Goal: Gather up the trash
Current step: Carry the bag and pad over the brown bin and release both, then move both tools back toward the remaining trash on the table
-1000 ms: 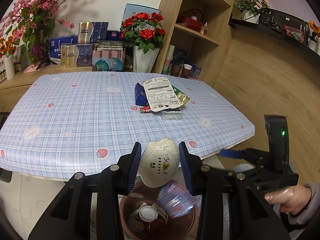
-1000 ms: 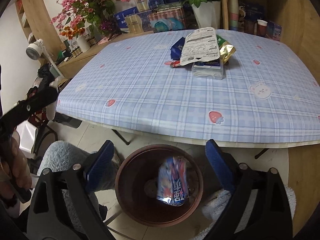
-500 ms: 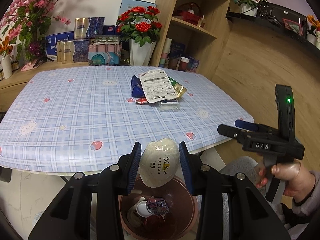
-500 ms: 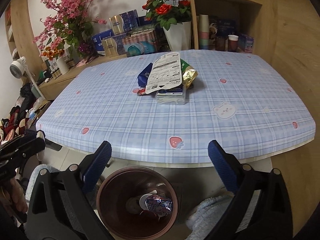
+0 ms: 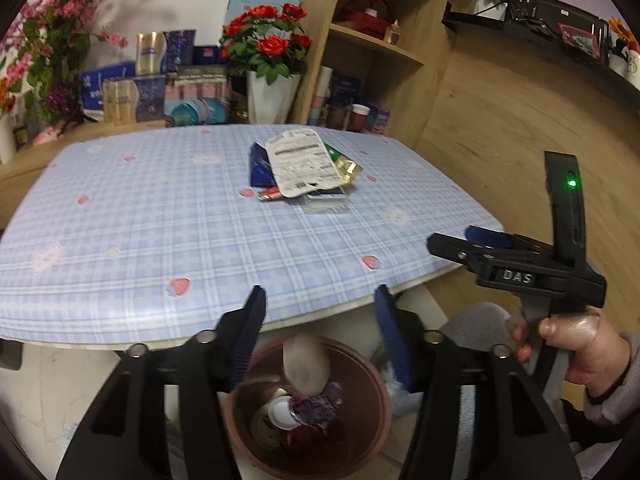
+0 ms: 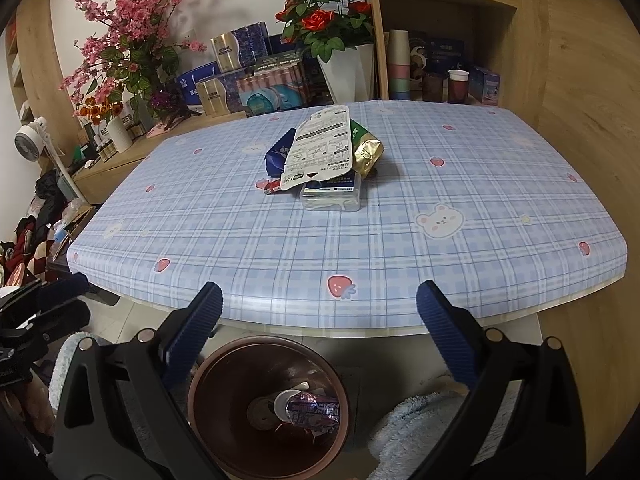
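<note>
A brown round bin [image 5: 372,420] stands on the floor below the table's near edge, with a white cap and wrappers inside; it also shows in the right wrist view [image 6: 200,384]. My left gripper [image 5: 320,320] is open above it. A cream round packet [image 5: 306,364] is blurred in mid-fall at the bin's mouth. My right gripper [image 6: 318,320] is open and empty above the bin, and shows from the side in the left wrist view [image 5: 472,240]. A trash pile [image 6: 324,152] lies mid-table: white card, blue and gold wrappers, clear box.
The table [image 6: 440,240] has a blue plaid cloth. Flower vases, boxes and a wooden shelf [image 6: 440,4] stand behind it. A fluffy pale rug [image 6: 420,428] lies beside the bin. Clutter and a fan [image 6: 30,140] are at the left.
My left gripper opened and the cream packet dropped from it toward the bin. My right gripper rose and drew back from the bin, open throughout.
</note>
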Demonstrator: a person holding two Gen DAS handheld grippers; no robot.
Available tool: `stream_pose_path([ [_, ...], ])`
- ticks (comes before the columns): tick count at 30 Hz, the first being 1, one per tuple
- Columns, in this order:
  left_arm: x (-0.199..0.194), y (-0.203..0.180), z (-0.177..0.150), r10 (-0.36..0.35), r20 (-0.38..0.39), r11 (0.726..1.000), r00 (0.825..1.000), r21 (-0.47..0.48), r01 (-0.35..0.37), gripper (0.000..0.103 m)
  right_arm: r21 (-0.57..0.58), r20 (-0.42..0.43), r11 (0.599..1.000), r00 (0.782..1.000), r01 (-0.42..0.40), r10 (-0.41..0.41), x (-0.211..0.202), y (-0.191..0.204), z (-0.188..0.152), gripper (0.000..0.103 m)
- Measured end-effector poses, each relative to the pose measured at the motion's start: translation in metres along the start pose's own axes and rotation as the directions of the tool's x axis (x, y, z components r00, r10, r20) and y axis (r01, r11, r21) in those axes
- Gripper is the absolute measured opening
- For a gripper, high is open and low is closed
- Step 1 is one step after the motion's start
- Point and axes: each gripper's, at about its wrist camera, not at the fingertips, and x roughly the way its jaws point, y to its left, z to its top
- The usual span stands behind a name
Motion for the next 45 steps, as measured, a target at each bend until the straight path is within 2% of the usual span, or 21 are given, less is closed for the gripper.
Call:
stream_pose_path([
  [10,-0.012,0.023,0.009,0.135,0.076,0.99,0.988,-0.039,-0.132,0.081,0.007,0.007,1.0,1.0,0.021,-0.021,-0.001,-0.005,0.003,0.096],
  [23,-0.01,0.052,0.028,0.233,0.113,0.972,0.966,-0.065,-0.227,0.083,-0.022,0.003,0.998,0.998,0.058,-0.058,0.011,-0.012,0.018,0.097],
  [28,0.001,0.062,0.04,0.243,0.113,0.968,0.963,-0.085,-0.234,0.083,-0.036,0.009,0.997,0.998,0.067,-0.066,0.018,-0.015,0.034,0.097],
  [34,0.014,0.061,0.054,0.242,0.12,0.97,0.963,-0.061,-0.236,0.083,-0.044,0.014,0.995,0.996,0.086,-0.086,0.027,-0.027,0.049,0.097],
  [45,0.062,0.052,0.08,0.2,0.076,0.98,0.977,-0.028,-0.199,0.083,-0.037,0.0,0.995,0.996,0.094,-0.094,0.057,-0.052,0.071,0.097],
])
